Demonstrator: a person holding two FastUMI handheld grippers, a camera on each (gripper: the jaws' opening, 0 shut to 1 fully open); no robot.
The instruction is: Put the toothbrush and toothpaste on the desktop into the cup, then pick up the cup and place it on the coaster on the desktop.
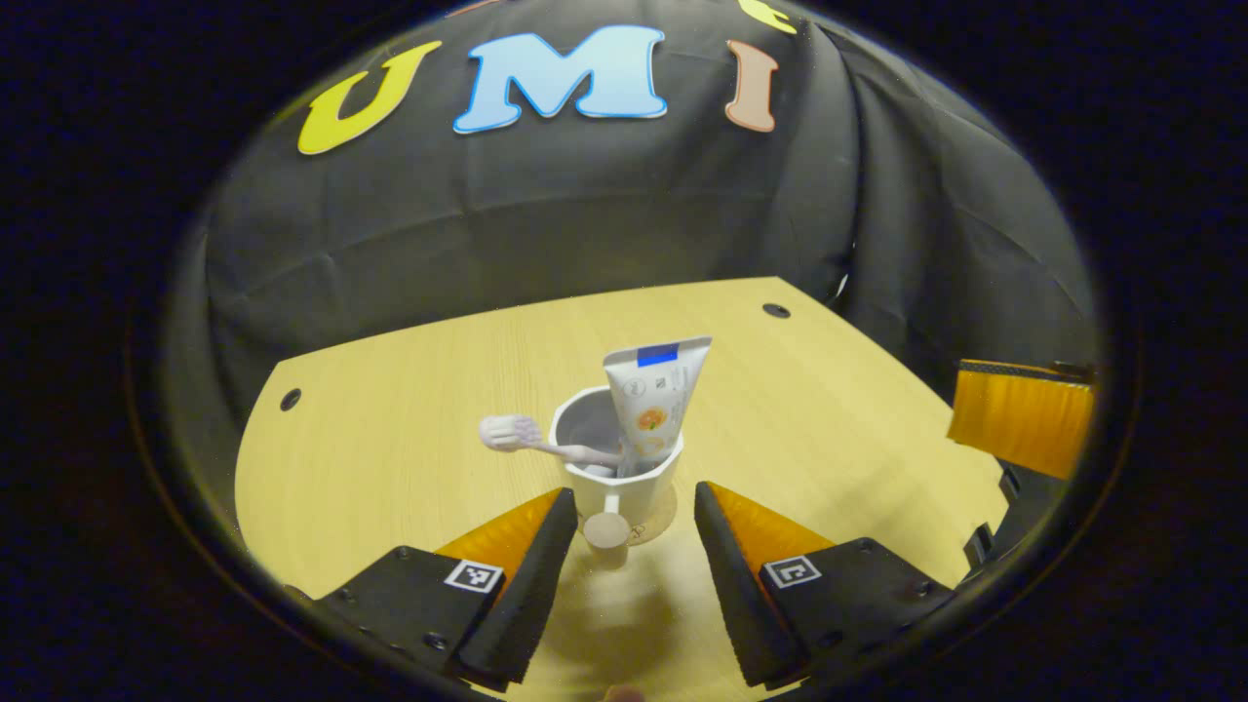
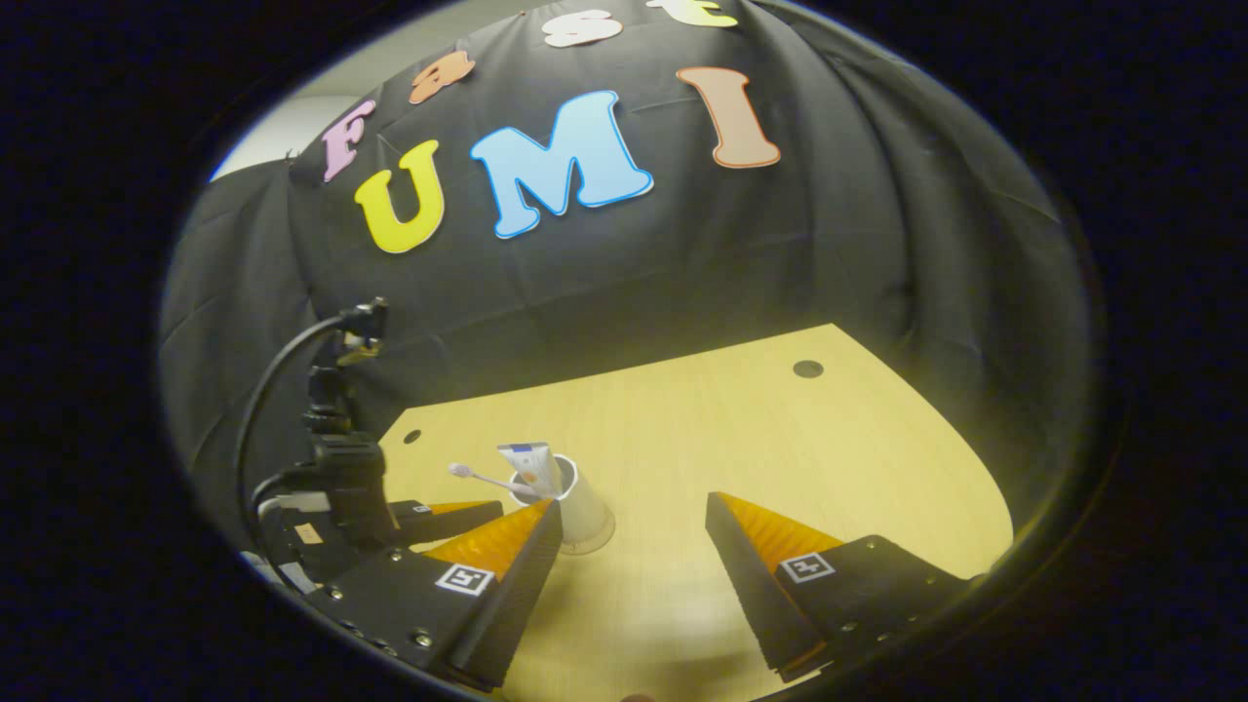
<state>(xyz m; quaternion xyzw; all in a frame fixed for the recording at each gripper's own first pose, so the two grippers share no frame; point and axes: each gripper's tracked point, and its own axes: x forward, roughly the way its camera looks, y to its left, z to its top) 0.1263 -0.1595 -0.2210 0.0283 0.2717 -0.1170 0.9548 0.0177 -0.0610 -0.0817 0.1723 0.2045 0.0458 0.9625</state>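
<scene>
Left gripper view: my left gripper (image 1: 632,517) is spread wide, nothing between the fingers. The cup (image 1: 616,466) stands upright on the desk (image 1: 390,439), just ahead of the tips, its handle (image 1: 606,526) pointing back into the gap. The toothpaste (image 1: 651,400) stands in it, leaning on the far-right rim. The toothbrush (image 1: 546,444) lies across the left rim, head sticking out. A round coaster (image 1: 665,515) seems to peek out from under the cup's base; I judge the cup is already on it, though I can't tell how well centred. The right gripper's finger (image 1: 1019,414) shows at the right edge.

Right gripper view: my right gripper (image 2: 634,522) is also spread and empty, well apart from the cup (image 2: 577,507), which sits just past its left finger. The left gripper (image 2: 429,509) sits beside the cup on the left.

Step in hand, my read: either release done, or 1 more grip to centre the cup.
- If re-gripping, take the cup wall, not the handle alone.
- Close slowly; the brush overhang can tip out.
- Keep the cup vertical and move low.
- Back out straight, clear of the handle.
</scene>
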